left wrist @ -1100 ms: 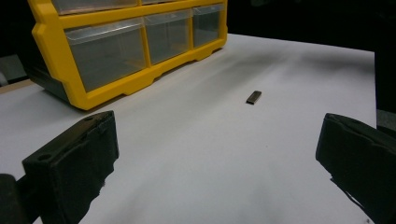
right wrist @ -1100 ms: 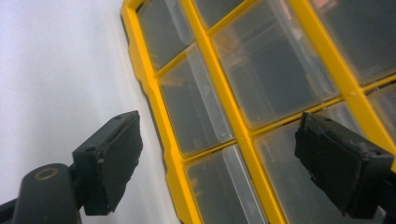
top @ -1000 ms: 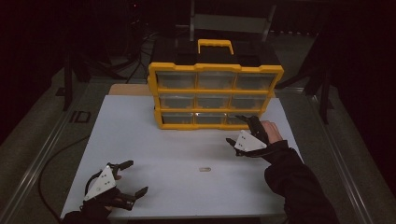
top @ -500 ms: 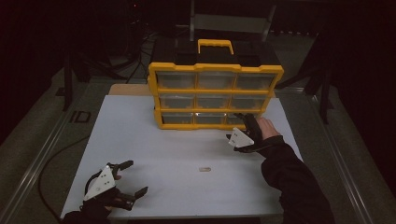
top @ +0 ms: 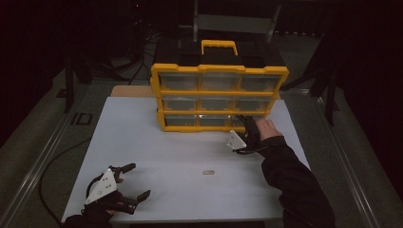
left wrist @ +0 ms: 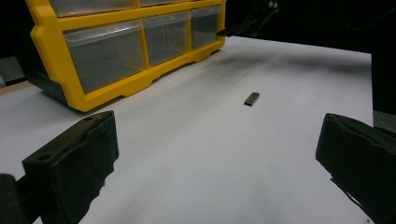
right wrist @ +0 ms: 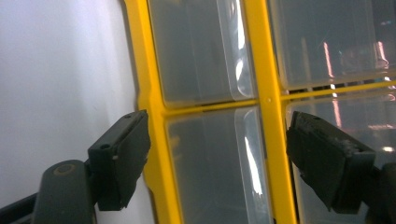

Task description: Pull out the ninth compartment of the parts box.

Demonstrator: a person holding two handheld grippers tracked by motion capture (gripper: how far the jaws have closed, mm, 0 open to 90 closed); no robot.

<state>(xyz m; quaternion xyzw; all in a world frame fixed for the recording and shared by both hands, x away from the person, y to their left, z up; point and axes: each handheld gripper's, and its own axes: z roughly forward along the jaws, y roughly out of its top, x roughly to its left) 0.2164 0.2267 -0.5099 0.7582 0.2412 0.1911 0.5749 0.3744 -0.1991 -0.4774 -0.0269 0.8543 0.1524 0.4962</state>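
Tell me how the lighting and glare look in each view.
High view: dim, black surroundings, white table lit. Left gripper view: soft shadows under the yellow drawer cabinet. Right gripper view: bright glare streaks on the clear drawers, close-up slightly soft.

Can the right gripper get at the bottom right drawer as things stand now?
Probably yes: the right gripper is at the bottom right drawer, jaws open around its front, nothing between.

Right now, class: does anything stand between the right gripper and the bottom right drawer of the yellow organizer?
Nothing visible does. The right gripper has its open jaws, which have just been closing slightly, straddling the bottom right drawer, with nothing between them and its front.
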